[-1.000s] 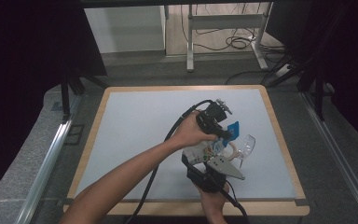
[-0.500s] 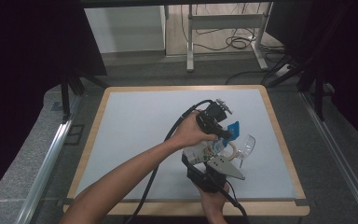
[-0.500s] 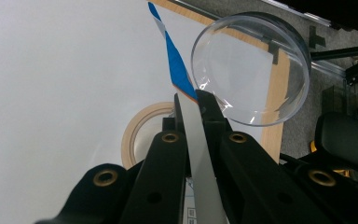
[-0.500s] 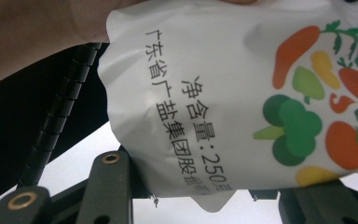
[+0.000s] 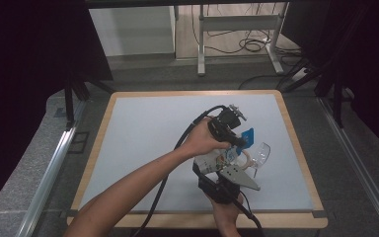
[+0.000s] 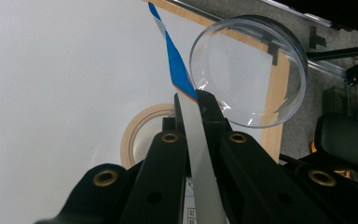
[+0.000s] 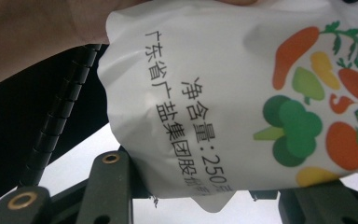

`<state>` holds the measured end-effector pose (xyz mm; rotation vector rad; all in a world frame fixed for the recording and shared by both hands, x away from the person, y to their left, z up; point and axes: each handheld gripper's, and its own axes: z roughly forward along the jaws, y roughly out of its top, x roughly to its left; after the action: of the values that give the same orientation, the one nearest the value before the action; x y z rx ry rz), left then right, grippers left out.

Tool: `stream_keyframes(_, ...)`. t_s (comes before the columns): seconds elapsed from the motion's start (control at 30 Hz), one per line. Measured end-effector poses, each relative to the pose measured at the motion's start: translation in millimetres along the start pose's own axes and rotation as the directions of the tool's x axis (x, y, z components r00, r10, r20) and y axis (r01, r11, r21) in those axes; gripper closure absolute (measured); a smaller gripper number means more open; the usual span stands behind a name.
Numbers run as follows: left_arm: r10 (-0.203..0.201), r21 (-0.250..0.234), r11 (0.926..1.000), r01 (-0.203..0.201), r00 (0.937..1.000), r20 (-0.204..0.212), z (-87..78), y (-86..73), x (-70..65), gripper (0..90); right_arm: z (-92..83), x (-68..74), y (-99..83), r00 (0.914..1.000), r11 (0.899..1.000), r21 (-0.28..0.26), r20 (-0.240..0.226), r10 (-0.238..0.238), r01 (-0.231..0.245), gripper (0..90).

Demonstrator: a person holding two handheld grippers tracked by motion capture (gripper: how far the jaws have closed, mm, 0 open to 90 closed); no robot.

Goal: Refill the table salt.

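Left gripper (image 6: 190, 105) is clamped on the bag's blue top edge (image 6: 175, 65). Right gripper (image 7: 205, 186) grips the white bag (image 7: 223, 102) body. Clear bowl (image 6: 249, 70) just beside.

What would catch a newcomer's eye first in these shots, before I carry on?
Most striking is the white pouch with printed vegetables, clamped between the right gripper's jaws at the table's near right. Its blue-edged top is pinched in the left gripper, whose jaws are shut on it. Just beyond lie a clear round lid and a roll of tape on the pale table.
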<state>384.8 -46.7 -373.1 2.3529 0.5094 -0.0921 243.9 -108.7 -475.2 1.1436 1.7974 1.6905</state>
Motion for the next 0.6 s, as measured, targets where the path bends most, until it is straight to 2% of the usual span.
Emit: stream_keyframes(0.6, 0.001, -0.001, 1.0, -0.001, 1.0, 0.002, 1.0, 0.4, 1.5, 90.0, 0.8, -1.3, 0.0, 1.0, 1.0, 0.002, 0.003, 0.0, 0.0, 53.8)
